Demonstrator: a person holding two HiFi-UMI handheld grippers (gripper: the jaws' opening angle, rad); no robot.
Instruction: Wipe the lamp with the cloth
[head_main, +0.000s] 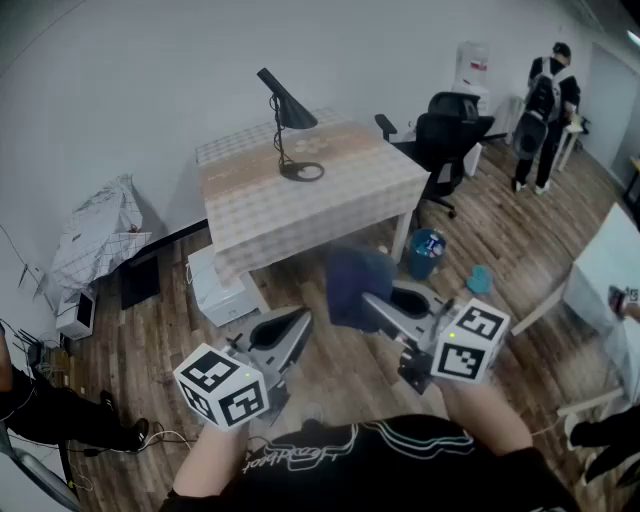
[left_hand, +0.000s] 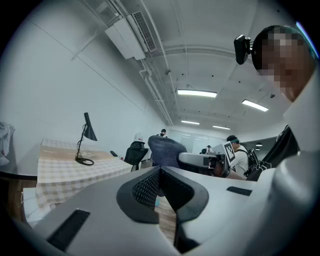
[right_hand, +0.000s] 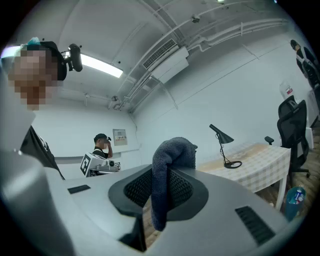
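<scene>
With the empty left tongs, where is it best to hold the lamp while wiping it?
Probably the lamp's thin stem, just above its ring base, coming from the near table edge. The stem is slim and nearly upright; the cone shade looks too wide.

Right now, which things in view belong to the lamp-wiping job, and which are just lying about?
Job: lamp; cloth, held in the right claw; checked table under the lamp.
Lying about: office chair; blue bin; white drawer unit; covered heap.
</scene>
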